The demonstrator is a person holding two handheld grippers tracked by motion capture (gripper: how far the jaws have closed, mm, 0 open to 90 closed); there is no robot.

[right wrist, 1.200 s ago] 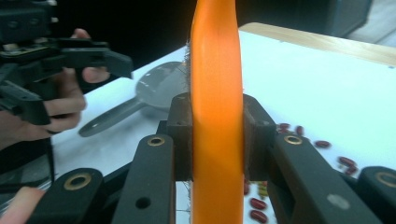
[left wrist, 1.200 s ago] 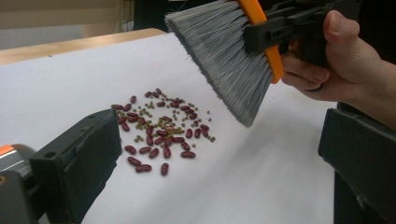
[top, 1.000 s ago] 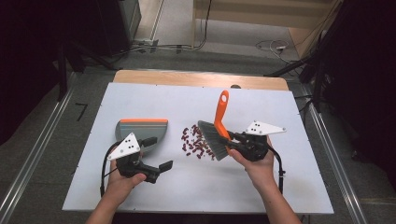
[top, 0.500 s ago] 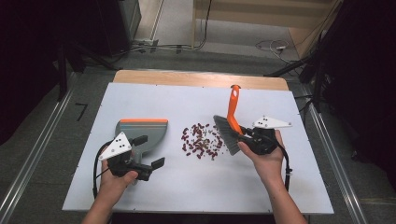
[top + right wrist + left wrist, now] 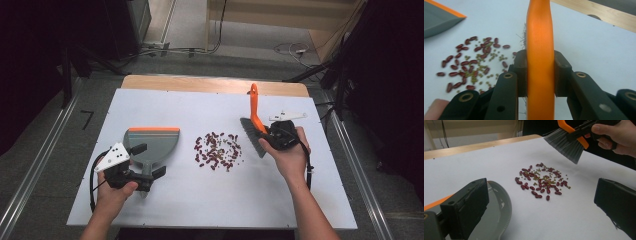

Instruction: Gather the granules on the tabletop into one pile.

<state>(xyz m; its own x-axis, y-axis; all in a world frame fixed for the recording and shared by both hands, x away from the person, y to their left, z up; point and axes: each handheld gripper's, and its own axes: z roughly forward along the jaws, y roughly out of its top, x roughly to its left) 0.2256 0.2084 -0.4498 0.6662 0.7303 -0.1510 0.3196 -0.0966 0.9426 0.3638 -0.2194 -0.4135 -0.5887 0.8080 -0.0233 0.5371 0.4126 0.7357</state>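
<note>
The right gripper [image 5: 267, 136] squeezes the brush [image 5: 253, 129]. The left gripper [image 5: 150, 161] gapes around the dustpan [image 5: 150, 143] handle. Beans [image 5: 217, 151] lie between.

The white tabletop [image 5: 210, 200] is evenly and brightly lit from above, while the room around it falls into near black. Shadows are soft and short. The high view is somewhat soft in detail. In the right gripper view the orange brush handle [image 5: 540, 62] is close and slightly blurred, and the beans [image 5: 471, 65] perhaps smeared by motion.
</note>
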